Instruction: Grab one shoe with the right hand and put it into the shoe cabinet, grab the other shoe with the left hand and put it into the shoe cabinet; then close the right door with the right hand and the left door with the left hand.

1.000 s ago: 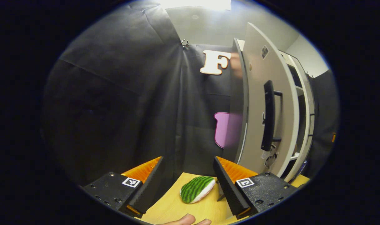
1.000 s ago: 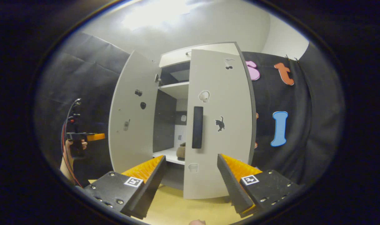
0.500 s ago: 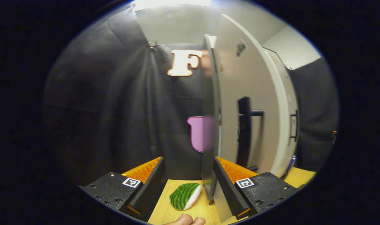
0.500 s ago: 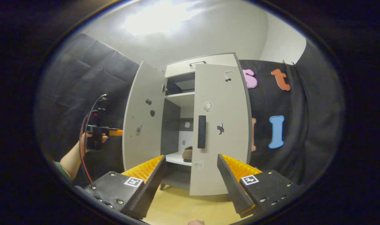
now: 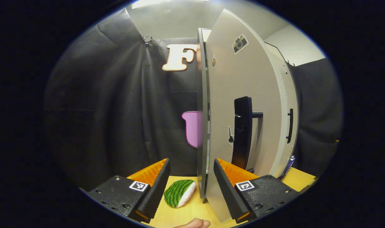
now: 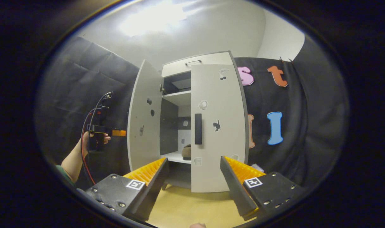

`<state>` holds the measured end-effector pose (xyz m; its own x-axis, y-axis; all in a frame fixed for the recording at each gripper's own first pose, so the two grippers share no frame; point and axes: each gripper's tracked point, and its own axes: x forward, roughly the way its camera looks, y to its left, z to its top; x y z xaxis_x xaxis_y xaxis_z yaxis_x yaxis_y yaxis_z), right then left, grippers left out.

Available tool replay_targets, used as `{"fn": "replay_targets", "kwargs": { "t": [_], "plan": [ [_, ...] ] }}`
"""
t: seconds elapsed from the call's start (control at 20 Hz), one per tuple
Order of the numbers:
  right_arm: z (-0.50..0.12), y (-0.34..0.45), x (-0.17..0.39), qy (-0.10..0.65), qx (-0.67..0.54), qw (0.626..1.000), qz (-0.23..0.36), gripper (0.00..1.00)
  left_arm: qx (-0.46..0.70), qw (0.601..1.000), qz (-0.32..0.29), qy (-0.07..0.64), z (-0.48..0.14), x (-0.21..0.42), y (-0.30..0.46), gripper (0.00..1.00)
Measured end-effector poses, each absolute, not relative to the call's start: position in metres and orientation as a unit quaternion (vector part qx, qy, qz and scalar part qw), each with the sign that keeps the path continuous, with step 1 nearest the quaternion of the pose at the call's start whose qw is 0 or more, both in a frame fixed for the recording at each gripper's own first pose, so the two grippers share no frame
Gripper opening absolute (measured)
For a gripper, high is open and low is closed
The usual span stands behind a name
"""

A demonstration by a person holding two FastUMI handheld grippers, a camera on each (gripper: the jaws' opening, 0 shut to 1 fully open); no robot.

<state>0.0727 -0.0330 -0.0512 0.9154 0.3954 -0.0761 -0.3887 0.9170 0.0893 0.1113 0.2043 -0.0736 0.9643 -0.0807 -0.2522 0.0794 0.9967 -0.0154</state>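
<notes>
Since a second ago the left gripper (image 5: 189, 183) has swung round to the free edge of the left door (image 5: 243, 82), which now stands between its spread, empty fingers; in the right gripper view that door (image 6: 144, 126) is still wide open, with the left gripper (image 6: 118, 133) just outside it. Right gripper (image 6: 194, 180) has backed away from the shoe cabinet (image 6: 195, 61); its jaws are apart and hold nothing.

Step in hand, judged: right door (image 6: 217, 126) looks shut, so the left door is the last job. One shoe (image 6: 186, 151) sits on the lower shelf inside; the other cannot be made out.

Next move calls for a push on the door's outer face, sweeping it round toward the cabinet front.

Around: a green striped cushion-like object (image 5: 179, 193) lies on the yellow floor (image 6: 186, 209) beside the door's foot, on the side away from the swing. Door handle (image 5: 241, 133) stands clear of the fingers. Nothing seen blocking the closing arc.
</notes>
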Motion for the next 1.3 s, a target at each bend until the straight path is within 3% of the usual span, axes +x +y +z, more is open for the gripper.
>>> {"fn": "replay_targets", "kwargs": {
  "t": [0.05,0.15,0.2,0.25,0.45,0.5,0.6,0.7,0.75,0.8,0.85,0.9,0.95,1.3],
  "plan": [
    [-0.054,-0.033,0.071,0.050,0.040,0.978,0.200,0.94,-0.004,0.991,-0.046,0.128,-0.074,0.111,0.204,0.84],
    [-0.056,-0.031,0.071,0.050,0.037,0.978,0.200,0.98,-0.008,0.990,-0.050,0.129,-0.074,0.110,0.203,0.85],
    [-0.056,-0.033,0.071,0.047,0.033,0.979,0.196,0.94,-0.004,0.991,-0.053,0.127,-0.073,0.110,0.201,0.85],
    [-0.057,-0.035,0.070,0.046,0.031,0.980,0.192,0.98,-0.002,0.991,-0.053,0.125,-0.071,0.110,0.200,0.85],
    [-0.070,-0.044,0.074,0.051,0.036,0.982,0.180,0.98,0.005,0.991,-0.053,0.124,-0.067,0.110,0.194,0.86],
    [-0.073,-0.046,0.073,0.056,0.038,0.982,0.175,0.94,0.008,0.991,-0.054,0.122,-0.066,0.110,0.193,0.85],
    [-0.076,-0.047,0.073,0.058,0.042,0.982,0.175,0.98,0.008,0.991,-0.053,0.123,-0.070,0.113,0.188,0.86],
    [-0.076,-0.050,0.075,0.054,0.042,0.983,0.172,0.94,0.001,0.990,-0.057,0.127,-0.071,0.113,0.183,0.86],
    [-0.076,-0.050,0.076,0.051,0.041,0.983,0.172,0.98,-0.002,0.989,-0.064,0.132,-0.072,0.112,0.179,0.84],
    [-0.076,-0.050,0.075,0.048,0.042,0.983,0.172,0.94,-0.007,0.988,-0.072,0.133,-0.072,0.112,0.174,0.85],
    [-0.074,-0.049,0.074,0.046,0.043,0.983,0.173,0.98,-0.012,0.987,-0.083,0.138,-0.074,0.111,0.167,0.86],
    [-0.073,-0.049,0.072,0.044,0.045,0.983,0.174,0.94,-0.016,0.985,-0.089,0.145,-0.076,0.108,0.164,0.84],
    [-0.072,-0.050,0.071,0.042,0.043,0.983,0.173,0.98,-0.020,0.985,-0.088,0.145,-0.075,0.107,0.163,0.86],
    [-0.063,-0.056,0.070,0.027,0.048,0.985,0.163,0.98,-0.042,0.988,-0.086,0.124,-0.068,0.111,0.152,0.87]
  ]
}}
